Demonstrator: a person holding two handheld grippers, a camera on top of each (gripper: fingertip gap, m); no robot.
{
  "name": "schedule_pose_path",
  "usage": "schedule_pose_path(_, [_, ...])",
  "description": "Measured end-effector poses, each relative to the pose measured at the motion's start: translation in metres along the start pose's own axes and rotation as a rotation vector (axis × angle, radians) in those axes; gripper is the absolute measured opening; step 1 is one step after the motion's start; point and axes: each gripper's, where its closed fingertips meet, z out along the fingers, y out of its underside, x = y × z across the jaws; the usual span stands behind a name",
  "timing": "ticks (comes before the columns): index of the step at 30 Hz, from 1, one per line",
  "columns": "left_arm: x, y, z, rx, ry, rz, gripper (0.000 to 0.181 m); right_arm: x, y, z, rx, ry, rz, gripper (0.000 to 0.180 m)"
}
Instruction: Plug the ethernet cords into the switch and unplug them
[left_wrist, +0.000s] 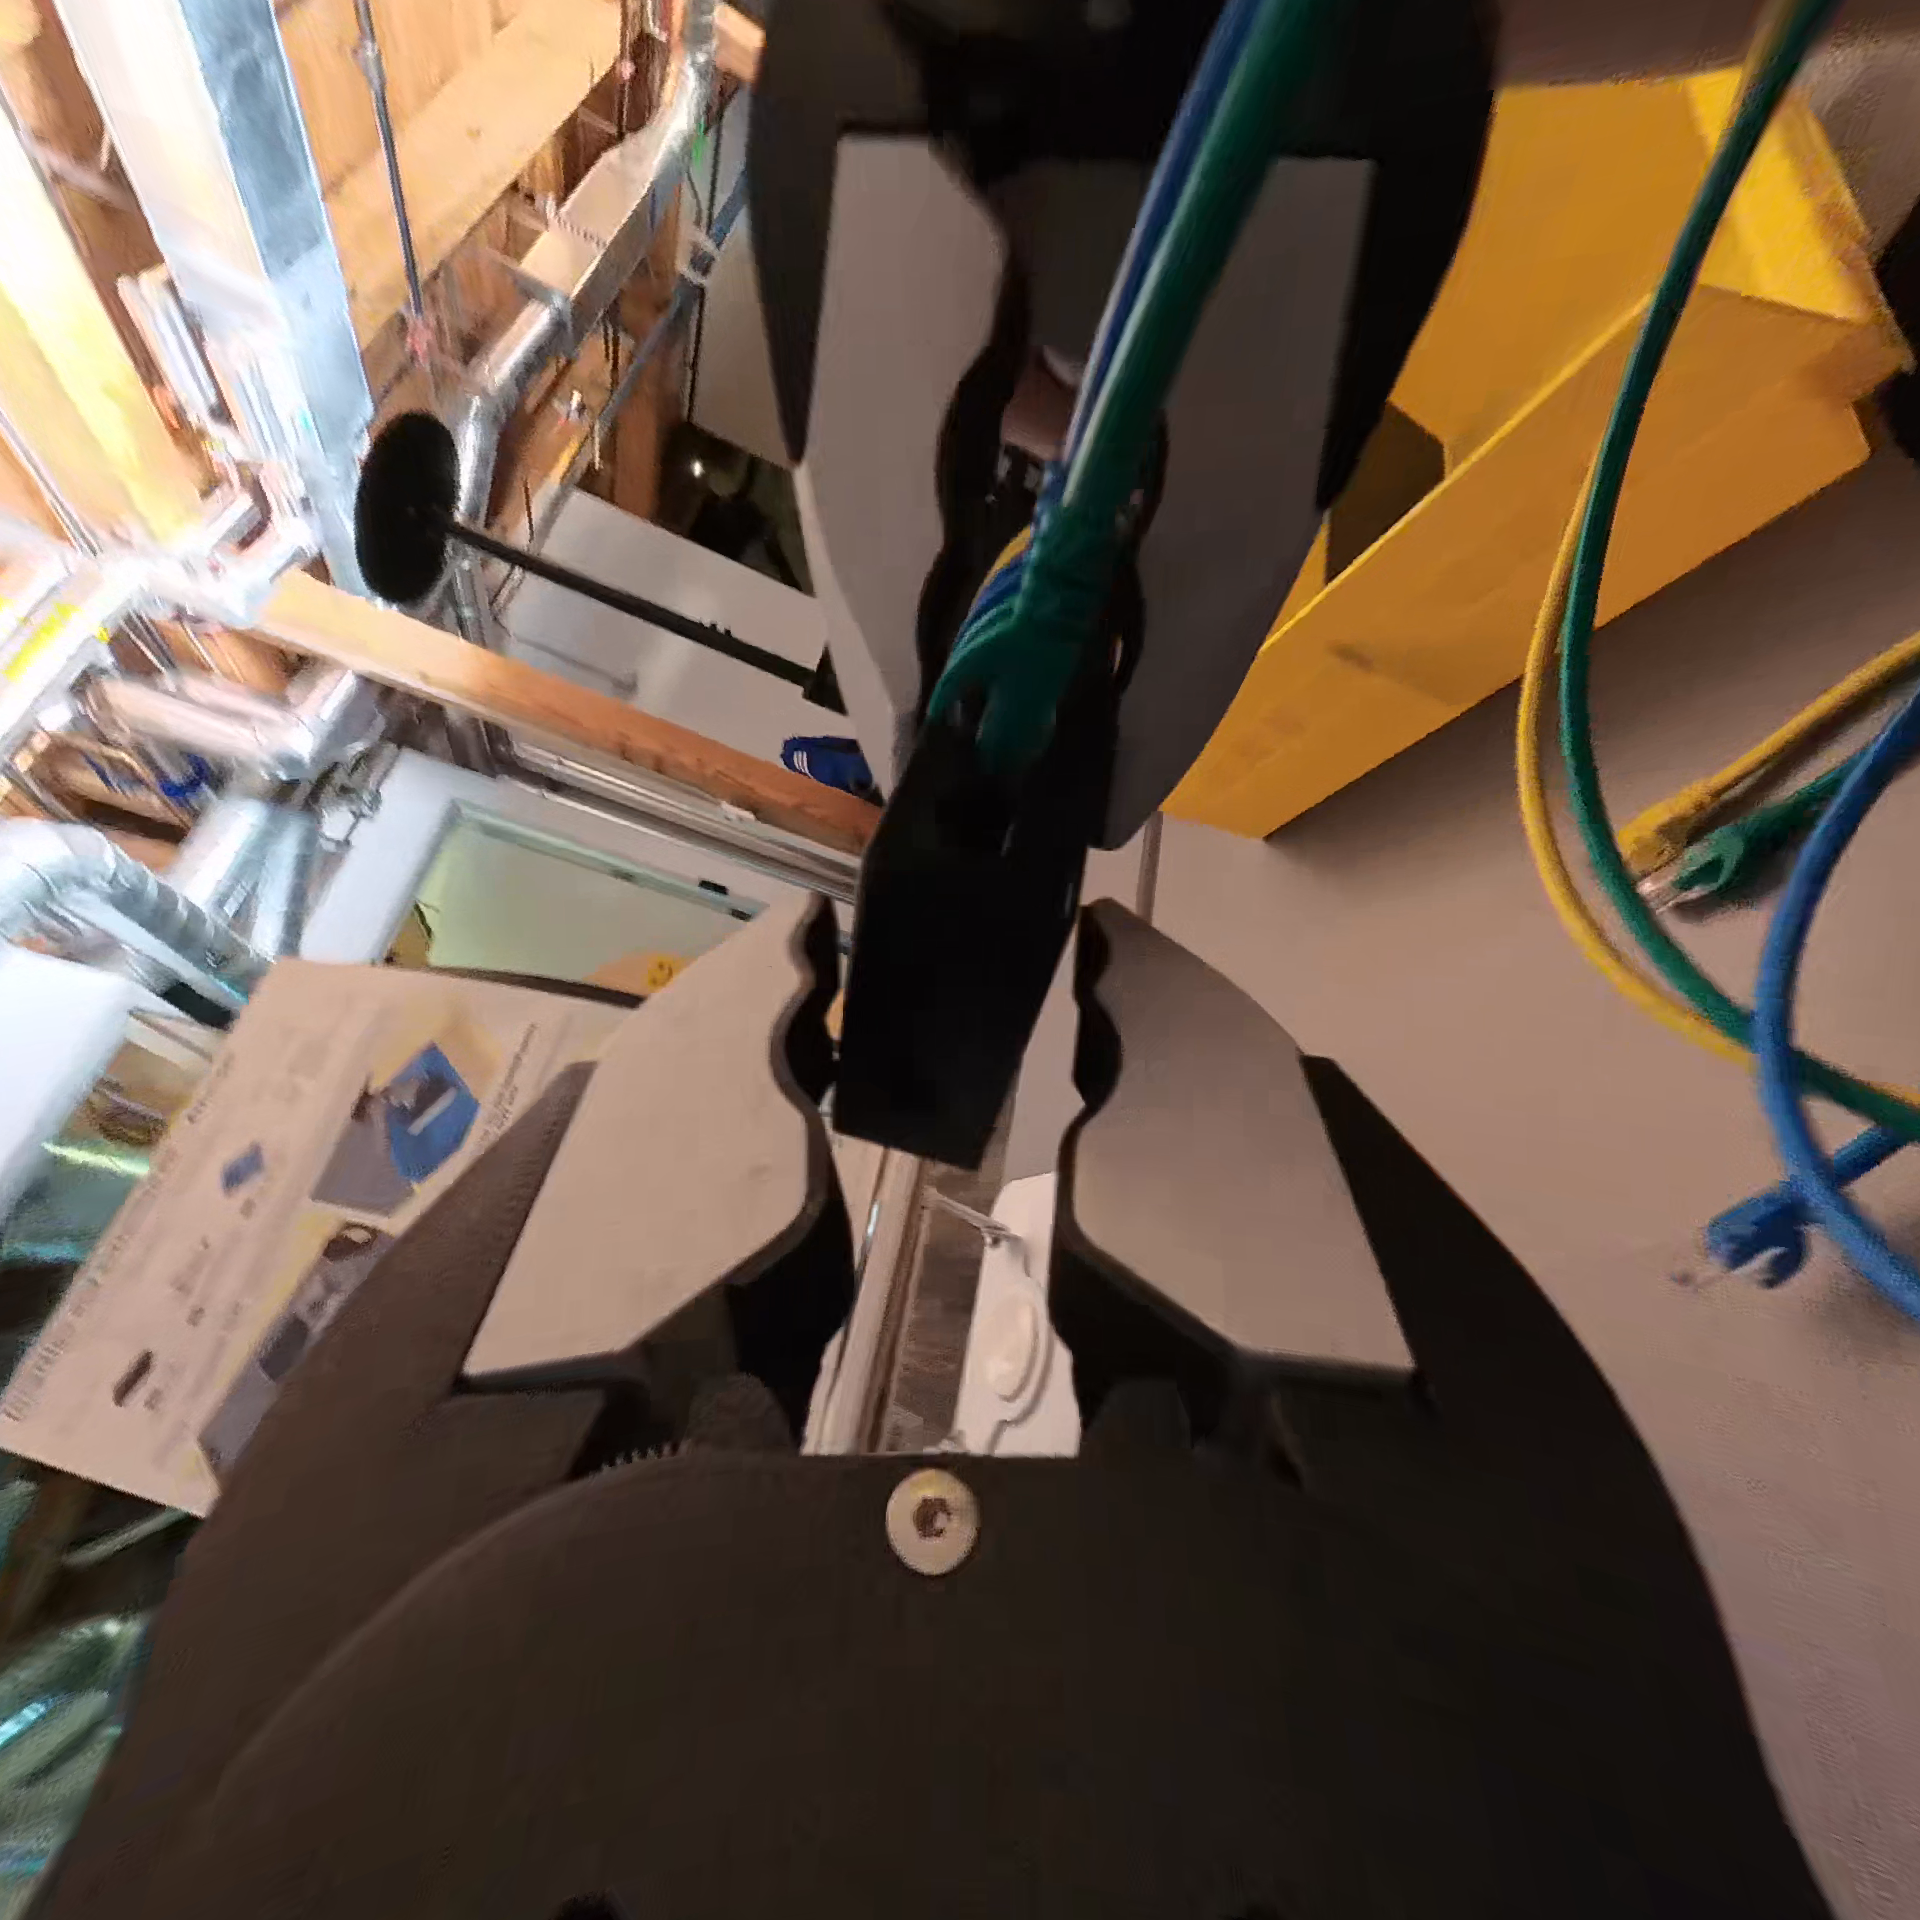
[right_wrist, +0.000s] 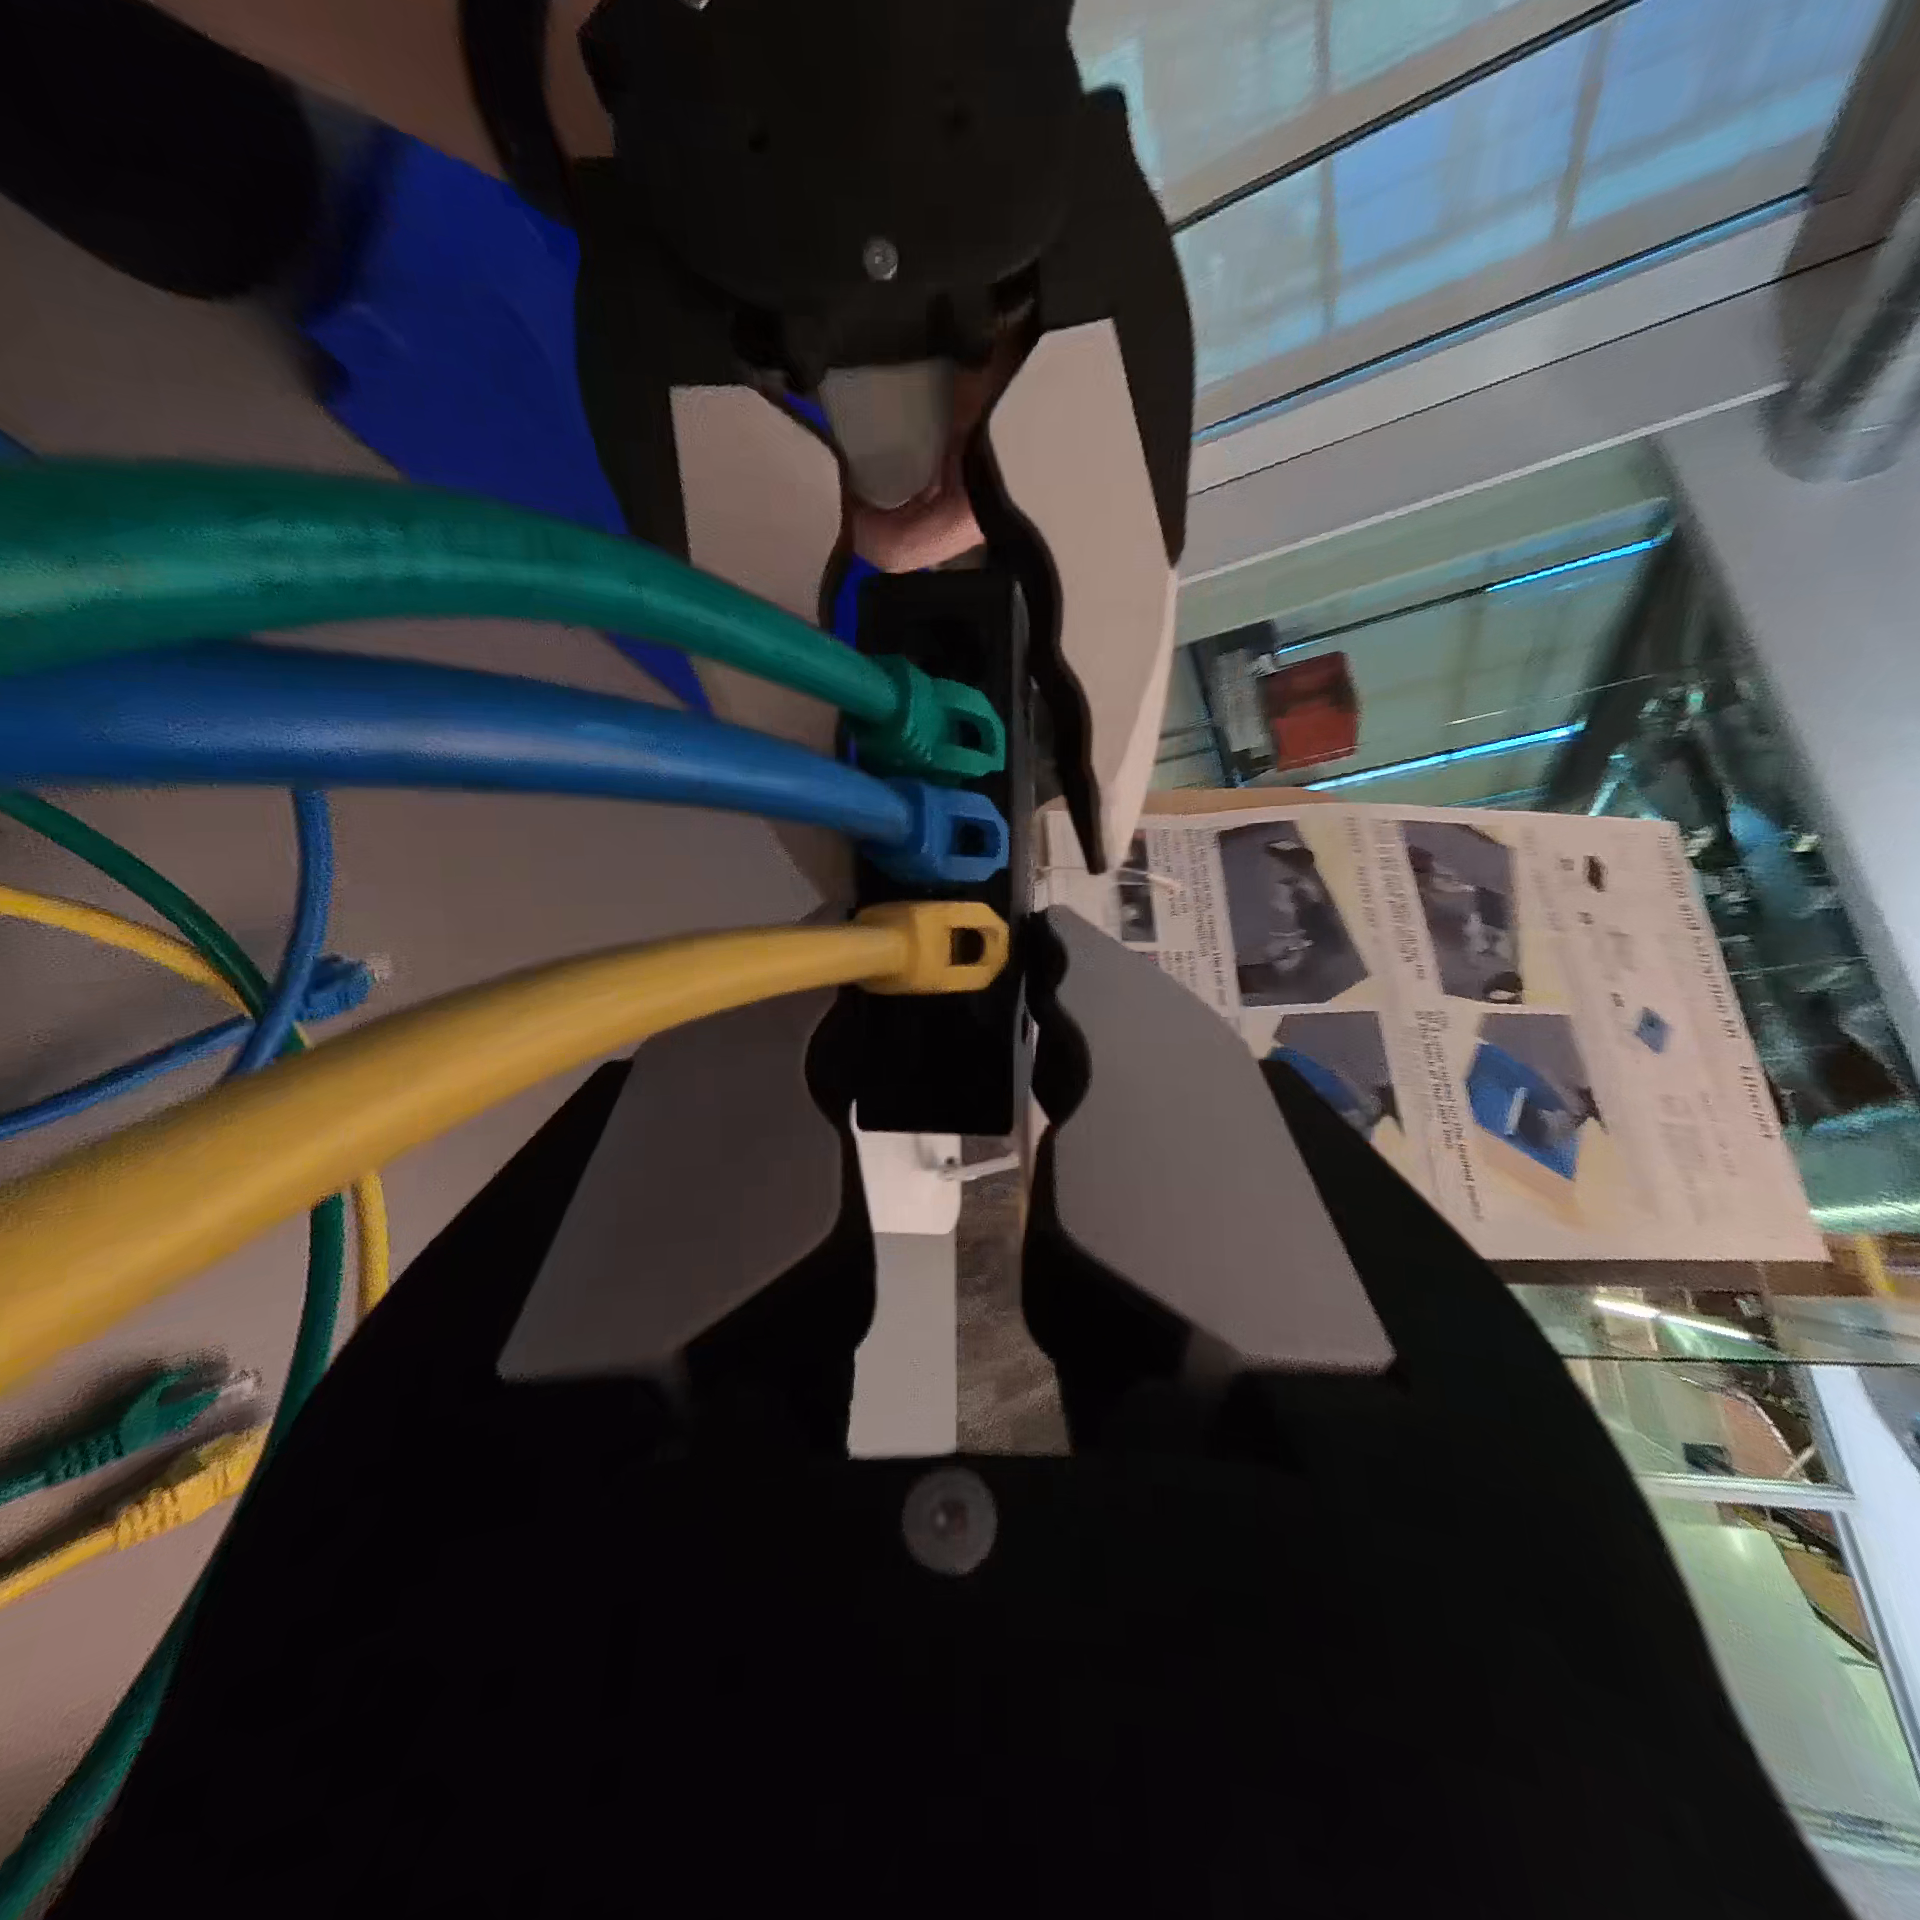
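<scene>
Switch held between both grippers

Your right view shows three cords plugged into the switch (right_wrist: 935, 862): green (right_wrist: 436, 571), blue (right_wrist: 468, 727) and yellow (right_wrist: 416, 1060), side by side. Your left view hides the yellow plug and shows loose plug ends on the table (left_wrist: 1455, 1143) to the right. Your left gripper (left_wrist: 951, 1029) clamps the switch's near end between its tips; your right gripper (right_wrist: 940, 1039) grips the opposite end the same way.

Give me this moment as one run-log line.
switch: lifted, held at both ends | left hand-held gripper: shut on switch | right hand-held gripper: shut on switch | plugged in: green, blue, yellow cords
</scene>
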Motion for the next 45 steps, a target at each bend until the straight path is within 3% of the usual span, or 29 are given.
schedule_pose_path(2, [0.009, -0.005, 0.000, 0.017, 0.027, 0.036, 0.033, -0.008, 0.000, 0.002, -0.015, -0.049, 0.003, 0.030])
schedule_pose_path(10, [0.018, 0.004, 0.008, -0.032, 0.012, 0.164, 0.030, -0.019, 0.006, 0.008, -0.031, -0.101, 0.001, 0.030])
schedule_pose_path(17, [-0.003, 0.022, 0.008, -0.149, -0.099, 0.248, 0.029, 0.004, 0.022, 0.013, -0.066, 0.052, 0.022, 0.041])
schedule_pose_path(23, [-0.027, 0.057, 0.002, -0.312, -0.182, 0.267, 0.029, 0.061, 0.087, -0.047, -0.242, 0.339, 0.136, 0.033])
schedule_pose_path(26, [-0.035, 0.073, -0.001, -0.393, -0.193, 0.235, 0.029, 0.086, 0.069, -0.084, -0.196, 0.444, 0.236, 0.030])
schedule_pose_path(29, [-0.038, 0.080, -0.002, -0.431, -0.194, 0.212, 0.029, 0.074, -0.006, -0.075, 0.000, 0.337, 0.183, 0.030])
schedule_pose_path(32, [-0.035, 0.084, -0.001, -0.458, -0.179, 0.200, 0.029, 0.037, -0.043, -0.034, 0.009, 0.175, 0.062, 0.032])
schedule_pose_path(37, [-0.028, 0.090, 0.002, -0.524, -0.144, 0.233, 0.029, 0.007, -0.025, 0.012, -0.153, 0.080, -0.039, 0.032])
schedule_pose_path(45, [-0.012, 0.070, 0.011, -0.470, -0.092, 0.208, 0.029, -0.004, -0.008, 0.019, -0.241, 0.030, -0.061, 0.032])
